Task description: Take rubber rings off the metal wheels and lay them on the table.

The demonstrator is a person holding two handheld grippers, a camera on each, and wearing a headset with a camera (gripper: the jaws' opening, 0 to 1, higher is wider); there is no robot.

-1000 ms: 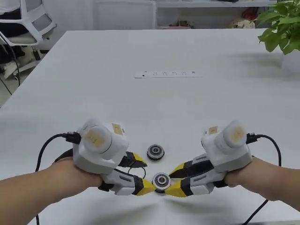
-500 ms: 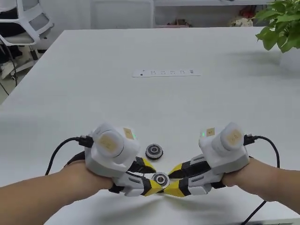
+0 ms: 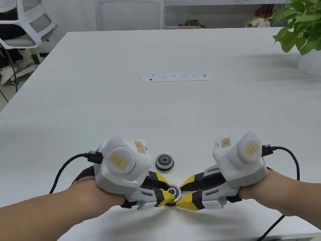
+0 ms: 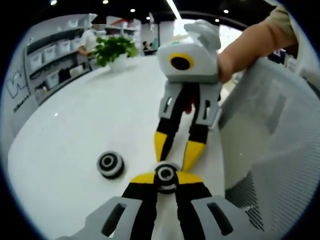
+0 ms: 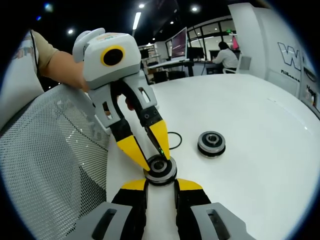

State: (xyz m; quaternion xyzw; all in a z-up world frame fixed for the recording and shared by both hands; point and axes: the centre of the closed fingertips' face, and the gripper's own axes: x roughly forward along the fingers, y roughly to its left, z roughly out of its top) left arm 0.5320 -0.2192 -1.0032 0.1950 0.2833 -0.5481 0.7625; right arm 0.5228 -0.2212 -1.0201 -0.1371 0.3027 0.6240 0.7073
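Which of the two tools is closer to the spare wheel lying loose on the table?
Left. The left tool has the spare wheel just beyond its jaws; the right tool sits farther across, past the held wheel.

Open-plan office w/ desk monitors (image 5: 178, 41), mesh chair (image 5: 50, 150), shelves of bins (image 4: 50, 65).

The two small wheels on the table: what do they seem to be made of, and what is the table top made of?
The near wheel: a shiny grey core that glints, likely metal, with a matt black outer band, likely rubber. The free wheel: the same look, a silvery centre inside a dull black ring. The table: a smooth, matt white top, perhaps laminate; the pictures cannot settle it.
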